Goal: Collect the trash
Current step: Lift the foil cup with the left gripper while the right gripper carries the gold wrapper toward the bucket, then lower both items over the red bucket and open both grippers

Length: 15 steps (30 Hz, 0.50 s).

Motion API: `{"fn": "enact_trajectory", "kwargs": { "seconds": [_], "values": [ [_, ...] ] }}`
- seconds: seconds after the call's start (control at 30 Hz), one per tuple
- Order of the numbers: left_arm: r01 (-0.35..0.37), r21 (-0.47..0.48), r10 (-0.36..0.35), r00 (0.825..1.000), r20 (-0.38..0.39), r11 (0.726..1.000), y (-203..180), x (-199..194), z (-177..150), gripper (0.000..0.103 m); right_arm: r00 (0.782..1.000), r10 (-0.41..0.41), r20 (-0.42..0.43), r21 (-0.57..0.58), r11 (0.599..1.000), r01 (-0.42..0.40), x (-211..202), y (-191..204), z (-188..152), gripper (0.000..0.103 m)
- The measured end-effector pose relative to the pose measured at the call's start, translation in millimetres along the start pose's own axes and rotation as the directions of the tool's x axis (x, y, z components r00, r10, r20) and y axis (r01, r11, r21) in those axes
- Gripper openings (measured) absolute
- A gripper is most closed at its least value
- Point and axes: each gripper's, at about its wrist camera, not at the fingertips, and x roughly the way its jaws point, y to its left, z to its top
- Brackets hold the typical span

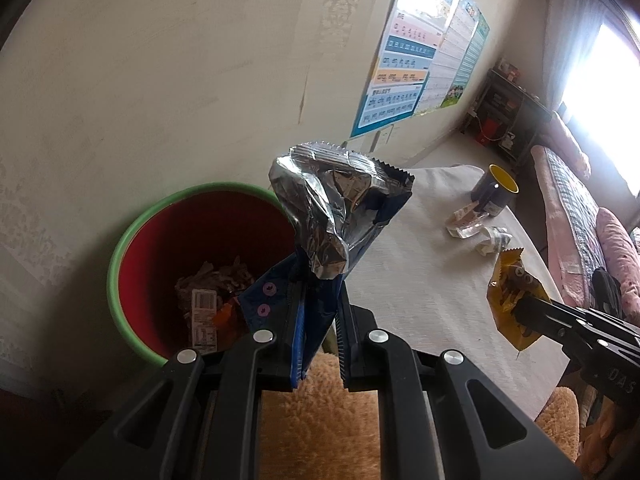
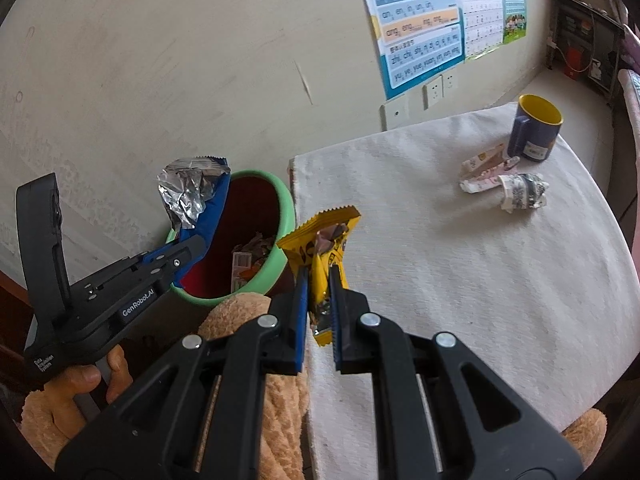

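Our left tool (image 1: 316, 316) is clenched on the blue wrapper (image 1: 336, 216), its crumpled foil inside turned outward, held above and just to the near side of the green-rimmed bin (image 1: 132, 240); if we let go here, the light, springy film could catch the rim or drift onto the plush brown fabric (image 1: 320, 420) below the tool rather than drop in. Our right tool (image 2: 320, 292) grips the yellow wrapper (image 2: 320, 248) over the table (image 2: 480, 280) edge beside the bin, apparently by its lower half, so it may slip. Ahead lie more crumpled wrappers (image 2: 504, 184) near the blue mug (image 2: 534, 128).
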Motion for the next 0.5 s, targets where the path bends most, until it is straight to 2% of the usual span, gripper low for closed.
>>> {"fn": "enact_trajectory", "kwargs": {
  "seconds": [0.5],
  "values": [
    [-0.022,-0.07,0.021,1.0,-0.021,0.997,40,6,-9,0.011,0.999,0.016,-0.045,-0.065,0.998,-0.019,28,41,4,0.011]
  ]
}}
